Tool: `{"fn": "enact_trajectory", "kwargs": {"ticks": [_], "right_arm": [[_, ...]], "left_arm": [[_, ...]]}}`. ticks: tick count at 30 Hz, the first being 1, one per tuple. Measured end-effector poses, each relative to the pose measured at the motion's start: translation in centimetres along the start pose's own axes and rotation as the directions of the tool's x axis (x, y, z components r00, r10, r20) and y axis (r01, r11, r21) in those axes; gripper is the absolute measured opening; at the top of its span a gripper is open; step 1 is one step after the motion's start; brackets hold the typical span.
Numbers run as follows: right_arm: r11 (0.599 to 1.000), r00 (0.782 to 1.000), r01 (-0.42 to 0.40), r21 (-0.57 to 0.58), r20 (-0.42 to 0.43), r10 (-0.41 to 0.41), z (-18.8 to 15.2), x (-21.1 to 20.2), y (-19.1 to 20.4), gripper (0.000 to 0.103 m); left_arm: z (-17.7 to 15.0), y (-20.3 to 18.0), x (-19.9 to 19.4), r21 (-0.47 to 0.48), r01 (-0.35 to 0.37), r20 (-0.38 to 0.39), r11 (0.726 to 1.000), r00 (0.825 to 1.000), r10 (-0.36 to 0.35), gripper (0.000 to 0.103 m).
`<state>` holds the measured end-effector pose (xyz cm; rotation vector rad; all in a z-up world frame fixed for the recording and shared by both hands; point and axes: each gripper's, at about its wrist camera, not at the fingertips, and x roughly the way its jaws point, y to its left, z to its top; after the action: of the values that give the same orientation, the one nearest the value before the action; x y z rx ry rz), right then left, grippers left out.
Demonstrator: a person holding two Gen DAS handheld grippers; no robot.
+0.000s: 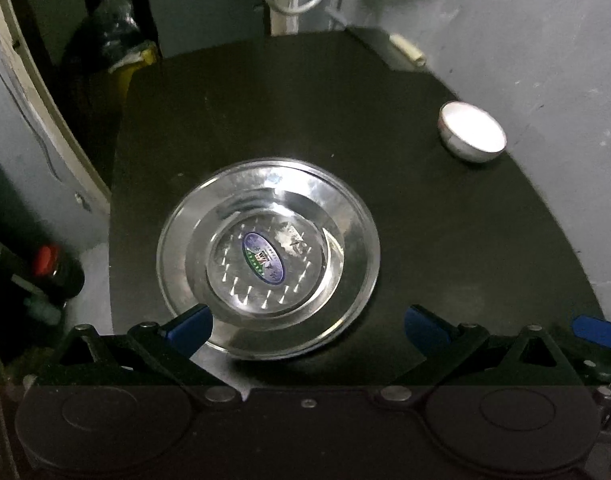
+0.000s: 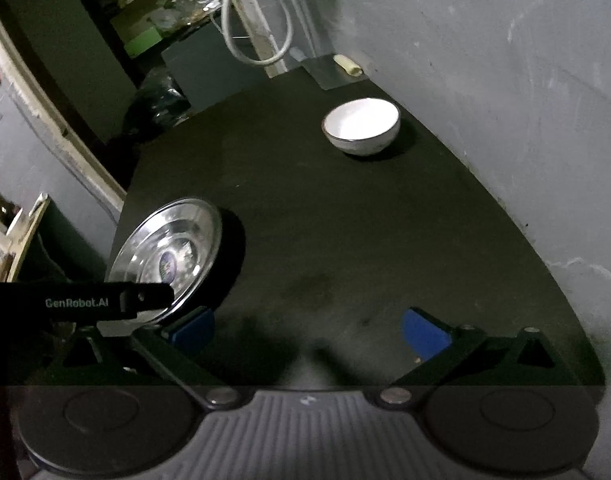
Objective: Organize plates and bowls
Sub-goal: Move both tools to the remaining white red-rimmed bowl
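Left tool (image 1: 305, 326) hangs wide open just above a steel plate (image 1: 267, 256) on the dark table (image 1: 445, 240); right tool (image 2: 307, 328), equally wide, faces a white bowl (image 2: 361, 126) far ahead, seemingly awaiting stacking.

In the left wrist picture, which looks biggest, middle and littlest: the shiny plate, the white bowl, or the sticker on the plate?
1. Shiny plate, biggest by far.
2. White bowl, though it sits farther from the camera, so it may look smaller than it is.
3. Sticker, littlest.
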<state>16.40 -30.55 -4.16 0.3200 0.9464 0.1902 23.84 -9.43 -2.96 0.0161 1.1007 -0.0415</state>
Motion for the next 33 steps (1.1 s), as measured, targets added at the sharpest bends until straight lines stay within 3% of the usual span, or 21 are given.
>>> {"fn": "enact_trajectory", "kwargs": {"ticks": [9, 19, 25, 28, 33], "right_arm": [[1.0, 1.0, 0.013, 0.018, -0.008, -0.013, 2.1, 4.5, -2.7, 0.103], [0.999, 0.996, 0.03, -0.017, 0.079, -0.029, 6.1, 7.1, -3.2, 0.103], [0.999, 0.993, 0.033, 0.025, 0.11, -0.035, 8.2, 8.0, -4.0, 0.103], [0.998, 0.992, 0.015, 0.067, 0.128, -0.024, 9.1, 8.4, -4.6, 0.102], [0.992, 0.984, -0.004, 0.129, 0.177, -0.019, 10.3, 9.5, -5.5, 0.099]], "left_arm": [[4.2, -1.4, 3.6, 0.034, -0.064, -0.116, 0.997, 0.991, 0.067, 0.102], [10.2, -3.8, 6.4, 0.074, -0.075, -0.065, 0.994, 0.995, 0.08, 0.102], [13.9, -5.4, 9.4, 0.125, -0.148, -0.081, 0.981, 0.984, 0.159, 0.102], [15.1, -6.3, 10.1, 0.152, -0.131, -0.045, 0.98, 0.989, 0.139, 0.102], [16.8, -8.0, 11.2, 0.186, -0.036, 0.004, 0.982, 0.999, 0.036, 0.102]]}}
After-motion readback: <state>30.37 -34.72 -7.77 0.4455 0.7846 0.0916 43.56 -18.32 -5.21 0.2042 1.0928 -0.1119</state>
